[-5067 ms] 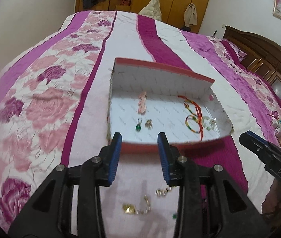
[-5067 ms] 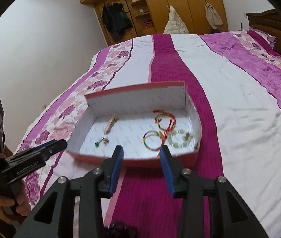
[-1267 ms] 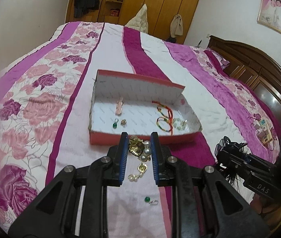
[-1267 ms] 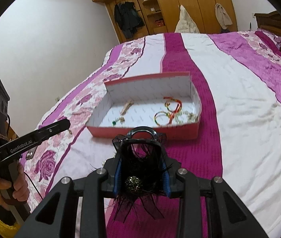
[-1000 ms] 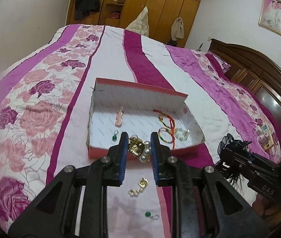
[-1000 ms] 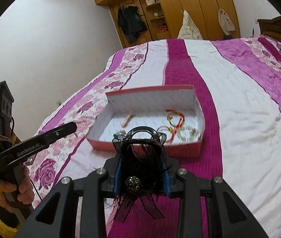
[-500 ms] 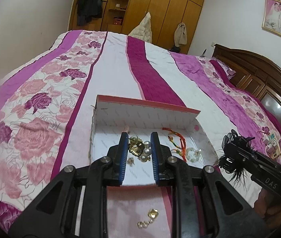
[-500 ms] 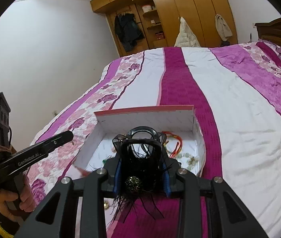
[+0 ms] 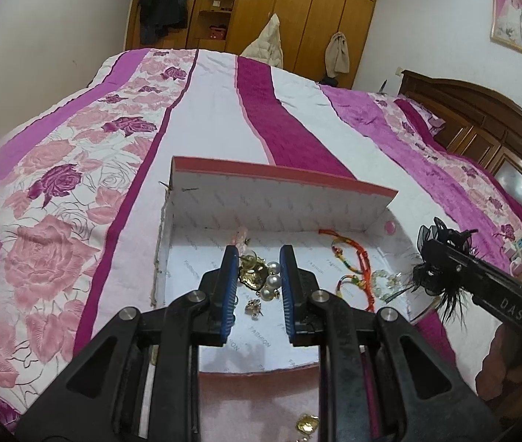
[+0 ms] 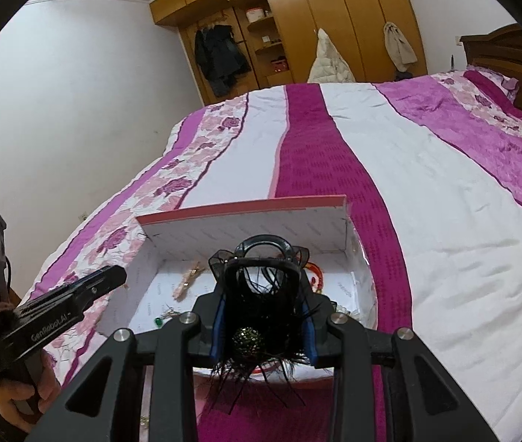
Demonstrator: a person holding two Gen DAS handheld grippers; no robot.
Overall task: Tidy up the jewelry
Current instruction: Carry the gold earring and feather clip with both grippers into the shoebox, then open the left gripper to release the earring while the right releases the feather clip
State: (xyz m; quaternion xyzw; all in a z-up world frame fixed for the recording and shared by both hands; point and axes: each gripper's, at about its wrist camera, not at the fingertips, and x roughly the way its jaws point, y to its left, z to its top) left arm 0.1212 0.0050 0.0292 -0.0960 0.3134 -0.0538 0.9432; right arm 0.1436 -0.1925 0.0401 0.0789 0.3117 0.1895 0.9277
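Observation:
A shallow red box with a white inside lies on the bed. My left gripper is shut on a gold and pearl brooch and holds it over the box's left half. My right gripper is shut on a black feathered hair clip and hovers at the box's near right side; it also shows in the left wrist view. Inside lie a pink clip, a red and multicoloured bracelet, a pale bead bracelet, a green earring and a small gold piece.
A gold earring lies on the quilt in front of the box. The striped pink, white and magenta quilt spreads all around. A wooden headboard stands at the right, wardrobes at the far end.
Both grippers have moved forward over the box with their pieces still held. The box now fills more of both views.

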